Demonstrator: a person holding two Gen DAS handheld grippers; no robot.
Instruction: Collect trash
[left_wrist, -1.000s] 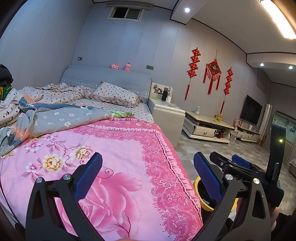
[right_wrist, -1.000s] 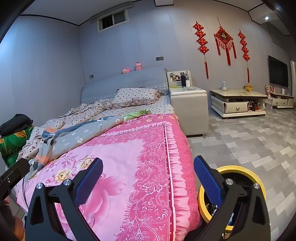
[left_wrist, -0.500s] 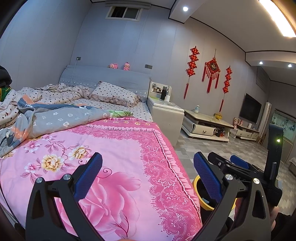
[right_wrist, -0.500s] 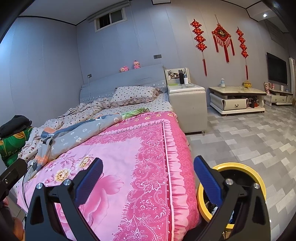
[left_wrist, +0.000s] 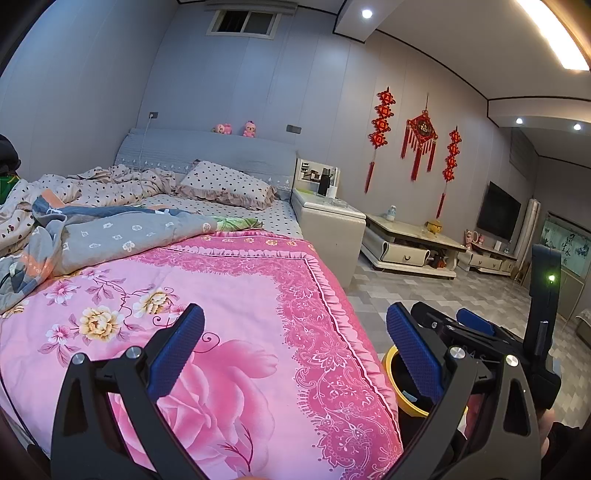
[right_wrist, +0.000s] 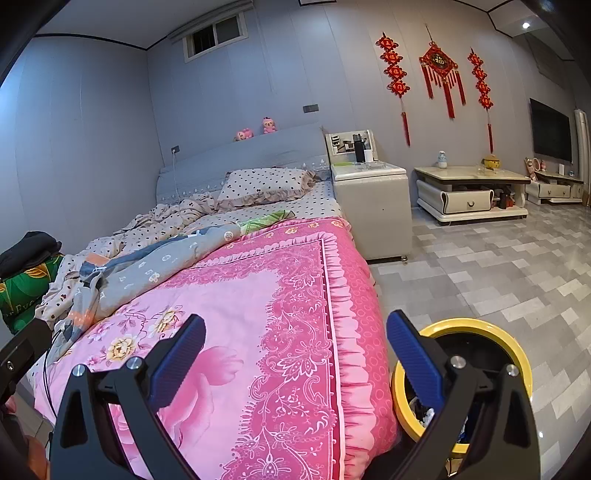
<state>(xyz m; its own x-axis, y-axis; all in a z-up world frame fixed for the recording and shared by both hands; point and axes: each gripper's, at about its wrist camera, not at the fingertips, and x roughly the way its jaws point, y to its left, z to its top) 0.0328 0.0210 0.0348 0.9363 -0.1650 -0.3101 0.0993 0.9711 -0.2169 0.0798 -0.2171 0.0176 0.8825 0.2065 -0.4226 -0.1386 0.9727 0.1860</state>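
A yellow-rimmed trash bin (right_wrist: 476, 328) stands on the floor at the foot corner of the bed, with scraps inside; in the left wrist view only a slice of the bin's rim (left_wrist: 393, 384) shows. My right gripper (right_wrist: 295, 347) is open and empty, hovering over the pink quilt's edge with its right finger above the bin's rim. My left gripper (left_wrist: 295, 347) is open and empty over the pink floral quilt (left_wrist: 221, 332). The right gripper (left_wrist: 454, 325) also shows from the left wrist view, low at the right. No loose trash shows on the quilt.
The bed fills the left and centre, with a rumpled grey blanket (right_wrist: 166, 266) and a dotted pillow (right_wrist: 266, 184). A white nightstand (right_wrist: 373, 206) and a low cabinet (right_wrist: 469, 192) stand beyond it. Grey tiled floor (right_wrist: 498, 266) spreads to the right.
Both views have crept slightly forward and downward over the bed. Both grippers stay open and empty.
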